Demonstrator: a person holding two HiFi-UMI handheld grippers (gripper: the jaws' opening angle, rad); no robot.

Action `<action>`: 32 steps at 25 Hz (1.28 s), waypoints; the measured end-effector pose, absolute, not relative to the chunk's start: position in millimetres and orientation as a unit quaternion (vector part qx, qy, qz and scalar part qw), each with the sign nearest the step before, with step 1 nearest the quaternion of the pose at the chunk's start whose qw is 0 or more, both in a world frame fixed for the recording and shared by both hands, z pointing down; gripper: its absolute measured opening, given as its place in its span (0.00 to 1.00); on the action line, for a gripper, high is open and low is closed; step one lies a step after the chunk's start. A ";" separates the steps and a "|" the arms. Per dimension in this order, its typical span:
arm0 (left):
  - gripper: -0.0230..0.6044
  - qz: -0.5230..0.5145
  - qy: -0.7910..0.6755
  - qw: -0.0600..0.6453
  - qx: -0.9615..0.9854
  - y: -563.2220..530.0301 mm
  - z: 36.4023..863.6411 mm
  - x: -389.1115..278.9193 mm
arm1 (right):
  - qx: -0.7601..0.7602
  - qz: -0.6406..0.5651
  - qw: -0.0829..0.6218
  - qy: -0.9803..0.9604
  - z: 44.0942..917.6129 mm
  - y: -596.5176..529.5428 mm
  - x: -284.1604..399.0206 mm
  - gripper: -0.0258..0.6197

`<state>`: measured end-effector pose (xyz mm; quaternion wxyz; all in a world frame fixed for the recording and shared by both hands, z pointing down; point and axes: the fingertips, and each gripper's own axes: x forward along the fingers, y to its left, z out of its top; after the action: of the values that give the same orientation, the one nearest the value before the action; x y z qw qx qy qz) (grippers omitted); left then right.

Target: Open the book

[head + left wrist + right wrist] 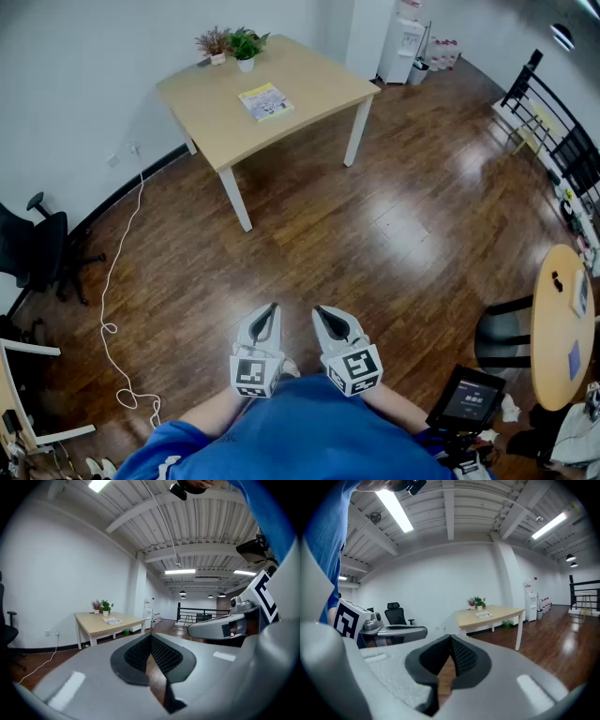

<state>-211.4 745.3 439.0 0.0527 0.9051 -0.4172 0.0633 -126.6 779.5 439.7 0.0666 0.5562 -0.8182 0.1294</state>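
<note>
Nearest the camera, the person is holding the left gripper [273, 307] and the right gripper [317, 310] side by side just in front of a blue shirt [300, 431], both pointing forward over the dark wooden floor [375, 234]. Each gripper is showing its jaws pressed together with nothing between them — the black pads [164, 656] are meeting at the tips in the left gripper view and the right gripper view alike. A white cable [117, 281] is trailing across the floor on the left, beside a black office chair [37, 248], and a small dark screen [469, 398] is standing at the lower right. Well apart from both grippers, across the floor, the light wooden table [309, 80] is standing against the white wall. The book [265, 101] is lying closed and flat near the middle of the tabletop — behind it, at the table's far edge, two small potted plants [247, 44] are sitting side by side.
</note>
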 end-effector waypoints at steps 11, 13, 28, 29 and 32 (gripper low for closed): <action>0.05 0.067 -0.433 0.056 0.897 689.2 443.0 -164.9 | 0.550 0.127 0.063 -0.823 443.2 722.8 -76.0 0.04; 0.05 0.066 -0.439 0.058 0.894 671.8 441.6 -145.6 | 0.546 0.123 0.060 -0.826 440.7 704.7 -56.7 0.04; 0.05 0.067 -0.493 0.056 0.865 571.4 426.9 -12.4 | 0.510 0.126 0.051 -0.849 437.0 602.6 81.9 0.04; 0.05 0.069 -0.497 0.059 0.863 566.9 427.9 -9.7 | 0.507 0.131 0.053 -0.850 439.9 597.7 85.3 0.04; 0.05 0.074 -0.504 0.061 0.858 551.4 429.9 -5.3 | 0.499 0.136 0.052 -0.854 440.7 580.6 90.2 0.04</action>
<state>-5.3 551.4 429.9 0.0610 0.8582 -0.5043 0.0738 90.2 580.6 440.7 0.0516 0.4993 -0.8541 0.1365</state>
